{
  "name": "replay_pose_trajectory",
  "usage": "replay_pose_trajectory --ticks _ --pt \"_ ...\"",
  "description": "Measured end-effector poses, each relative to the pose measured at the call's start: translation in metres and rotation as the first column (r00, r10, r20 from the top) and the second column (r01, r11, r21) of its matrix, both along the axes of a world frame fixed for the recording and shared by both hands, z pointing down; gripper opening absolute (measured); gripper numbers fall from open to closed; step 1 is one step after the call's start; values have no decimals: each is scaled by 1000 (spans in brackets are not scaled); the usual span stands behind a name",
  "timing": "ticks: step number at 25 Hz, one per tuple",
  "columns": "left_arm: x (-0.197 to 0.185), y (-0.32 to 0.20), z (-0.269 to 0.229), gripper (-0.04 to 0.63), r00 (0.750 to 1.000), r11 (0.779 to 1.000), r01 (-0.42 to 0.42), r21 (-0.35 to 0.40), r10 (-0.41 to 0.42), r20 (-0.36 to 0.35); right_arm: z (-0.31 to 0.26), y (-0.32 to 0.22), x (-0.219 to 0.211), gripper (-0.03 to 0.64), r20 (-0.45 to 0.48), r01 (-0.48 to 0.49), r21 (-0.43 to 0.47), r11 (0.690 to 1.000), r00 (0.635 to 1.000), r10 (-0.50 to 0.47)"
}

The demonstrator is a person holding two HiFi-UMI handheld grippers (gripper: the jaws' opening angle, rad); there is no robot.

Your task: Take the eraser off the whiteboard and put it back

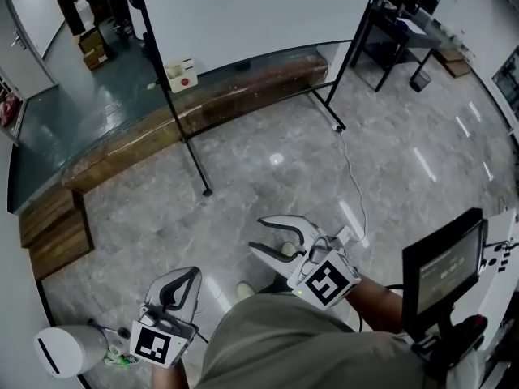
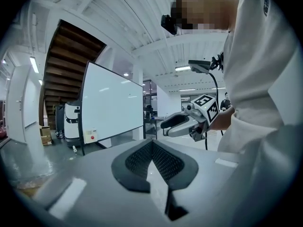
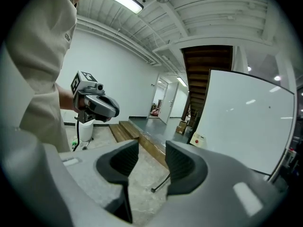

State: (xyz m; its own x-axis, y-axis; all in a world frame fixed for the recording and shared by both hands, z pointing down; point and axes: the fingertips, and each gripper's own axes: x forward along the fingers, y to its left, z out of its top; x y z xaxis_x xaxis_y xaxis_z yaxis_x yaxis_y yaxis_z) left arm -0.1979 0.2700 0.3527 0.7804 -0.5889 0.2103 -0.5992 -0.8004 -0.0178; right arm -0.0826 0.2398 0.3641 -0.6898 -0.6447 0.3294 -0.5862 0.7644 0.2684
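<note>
Eraser [image 1: 180, 73] on whiteboard [image 1: 259, 14], well ahead, up-left of right gripper [image 1: 258, 235]: nearer, jaws spread, empty. Left gripper [image 1: 185, 280] clenched, empty.

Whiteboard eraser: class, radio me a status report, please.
Left gripper shut, empty; right gripper open, empty. White rectangular eraser with red dot on whiteboard lower corner, untouched. Black stand leg juts out below it.

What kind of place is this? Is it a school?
Probably a big office or lab hall, though I can't be sure it isn't a school. A whiteboard on a stand sits on a shiny, stone-look floor, and a wooden staircase rises behind it.
</note>
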Motion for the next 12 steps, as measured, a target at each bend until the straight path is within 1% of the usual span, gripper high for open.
replay_pose_trajectory --ticks 3,5,7,12 --pt "-4 12 0 6 999 999 -32 8 32 -6 -4 18 -2 179 -31 -23 3 1000 999 23" --pt "-1 18 -3 6 998 998 -50 30 51 -31 -7 27 -2 179 -32 -35 15 999 999 36" --pt "7 27 -6 6 997 997 -67 41 68 -43 -10 38 1 179 -30 -44 20 999 999 45" --pt "39 46 -22 6 994 994 -100 38 102 -32 -30 59 26 179 -24 -53 22 998 998 53"
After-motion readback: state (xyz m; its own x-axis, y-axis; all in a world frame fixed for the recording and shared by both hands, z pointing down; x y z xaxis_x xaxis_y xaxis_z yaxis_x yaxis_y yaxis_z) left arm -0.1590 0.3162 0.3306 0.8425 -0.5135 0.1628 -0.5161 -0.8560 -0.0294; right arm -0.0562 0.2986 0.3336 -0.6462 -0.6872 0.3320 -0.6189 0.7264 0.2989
